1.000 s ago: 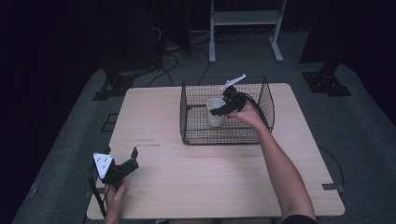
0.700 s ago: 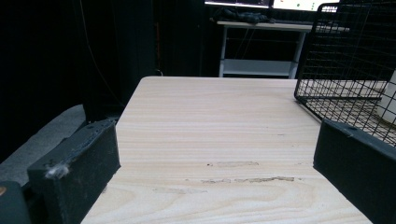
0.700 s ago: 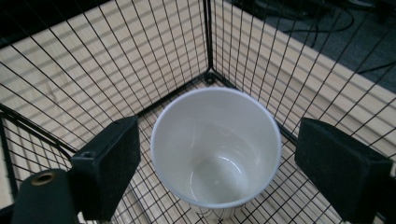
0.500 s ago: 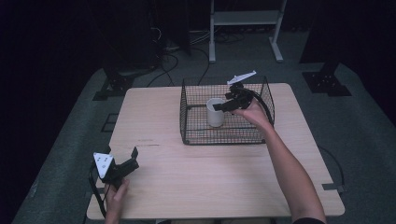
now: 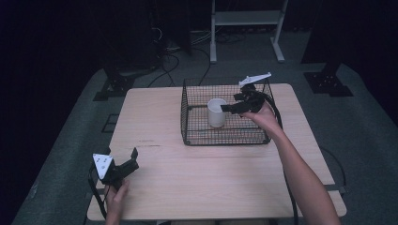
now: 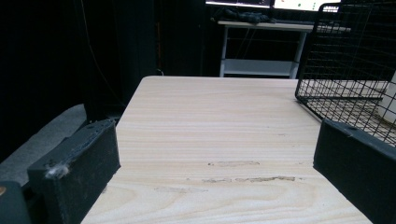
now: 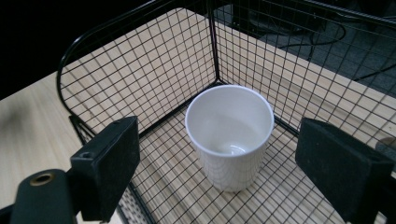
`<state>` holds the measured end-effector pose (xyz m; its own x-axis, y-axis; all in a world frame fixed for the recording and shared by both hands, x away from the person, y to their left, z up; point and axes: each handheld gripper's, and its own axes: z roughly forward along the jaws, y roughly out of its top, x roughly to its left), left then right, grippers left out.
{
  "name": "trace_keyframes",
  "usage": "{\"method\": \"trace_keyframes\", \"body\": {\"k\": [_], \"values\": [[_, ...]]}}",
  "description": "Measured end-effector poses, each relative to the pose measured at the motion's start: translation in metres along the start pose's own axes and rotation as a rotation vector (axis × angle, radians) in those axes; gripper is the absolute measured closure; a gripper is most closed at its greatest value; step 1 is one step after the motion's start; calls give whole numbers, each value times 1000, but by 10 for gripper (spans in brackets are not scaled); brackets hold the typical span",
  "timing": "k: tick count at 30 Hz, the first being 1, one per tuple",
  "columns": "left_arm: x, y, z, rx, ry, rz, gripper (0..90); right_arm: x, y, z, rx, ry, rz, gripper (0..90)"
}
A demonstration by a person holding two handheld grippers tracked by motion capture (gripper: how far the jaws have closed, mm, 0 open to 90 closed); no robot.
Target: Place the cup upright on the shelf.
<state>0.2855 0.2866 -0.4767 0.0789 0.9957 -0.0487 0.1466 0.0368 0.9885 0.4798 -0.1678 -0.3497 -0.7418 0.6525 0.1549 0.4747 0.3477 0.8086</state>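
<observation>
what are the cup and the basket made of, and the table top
Cup: looks like glazed white ceramic or hard plastic; smooth, glossy inside with a soft reflection. Basket: thin black wire welded in a grid, probably coated metal. Table top: pale wood or wood-look laminate, visible grain, matte.

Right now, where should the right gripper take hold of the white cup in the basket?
Probably across the rim, from above: the white cup stands upright and open-topped inside the wire basket, whose walls block sideways approach. The open right gripper already hovers over it.
</observation>
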Motion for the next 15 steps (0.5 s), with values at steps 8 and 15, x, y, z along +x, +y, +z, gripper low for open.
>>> {"method": "trace_keyframes", "body": {"k": [8,15], "values": [[0,0,0,-2,0,1,0,6,-11,-15,-5,-3,-7,133],[-1,0,0,0,-1,7,0,6,-16,-22,14,-6,-6,133]]}}
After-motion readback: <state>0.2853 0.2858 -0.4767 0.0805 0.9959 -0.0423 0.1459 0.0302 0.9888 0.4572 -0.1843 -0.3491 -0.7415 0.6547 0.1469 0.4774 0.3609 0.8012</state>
